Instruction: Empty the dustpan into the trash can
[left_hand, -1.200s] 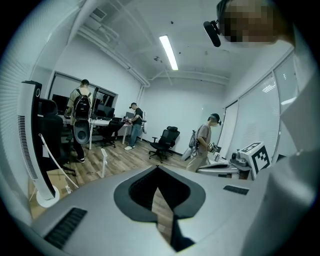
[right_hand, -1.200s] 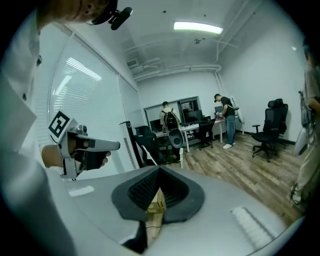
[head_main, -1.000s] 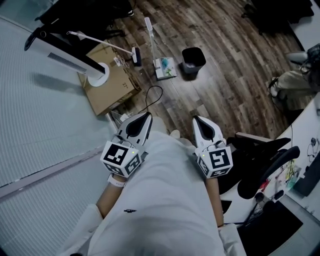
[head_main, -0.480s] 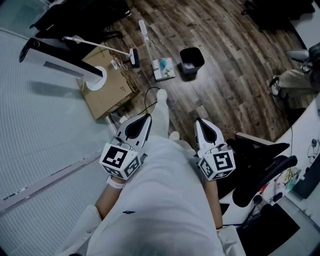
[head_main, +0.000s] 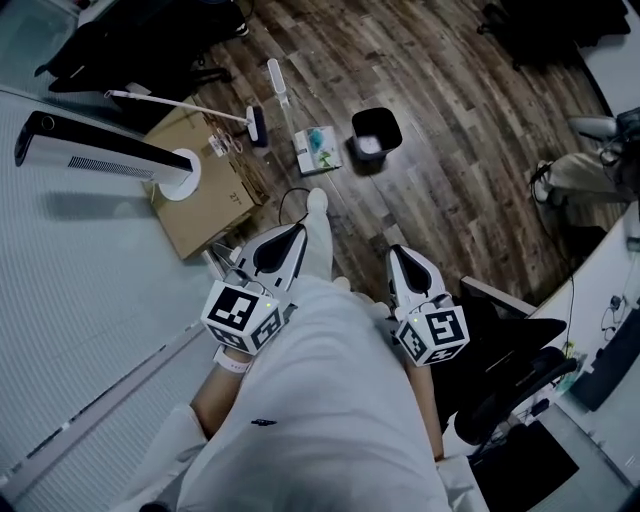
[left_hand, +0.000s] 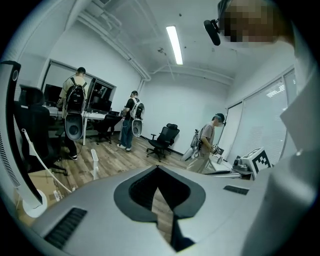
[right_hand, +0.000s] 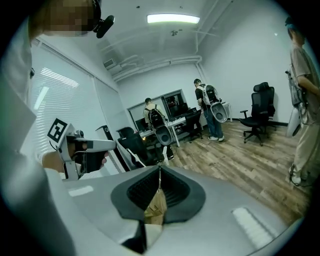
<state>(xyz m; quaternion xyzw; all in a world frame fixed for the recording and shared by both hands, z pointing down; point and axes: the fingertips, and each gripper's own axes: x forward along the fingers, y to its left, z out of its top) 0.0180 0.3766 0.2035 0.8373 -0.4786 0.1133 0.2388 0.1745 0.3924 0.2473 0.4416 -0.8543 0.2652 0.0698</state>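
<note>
A white dustpan (head_main: 317, 150) lies on the wood floor ahead with teal and white scraps in it, its long handle (head_main: 277, 83) standing up. Just to its right stands a black trash can (head_main: 375, 134) with something pale inside. A brush (head_main: 255, 124) on a white stick lies to the left. My left gripper (head_main: 283, 240) is shut and empty, held at my waist well short of the dustpan. My right gripper (head_main: 405, 262) is level with it; its jaws are opening, barely parted, with nothing between them. The left gripper view shows the dustpan handle (left_hand: 95, 163) beyond the left gripper (left_hand: 158, 168).
A cardboard box (head_main: 205, 190) and a white tower fan (head_main: 95, 158) stand at the left by a pale wall. A black cable (head_main: 292, 200) loops on the floor. Black office chairs (head_main: 505, 345) and a desk crowd my right. Several people (left_hand: 131, 120) stand farther off.
I have stepped forward: a white shoe now reaches out ahead, and the dustpan and trash can lie closer in the head view. Both grippers went forward with me, still held at my waist.
</note>
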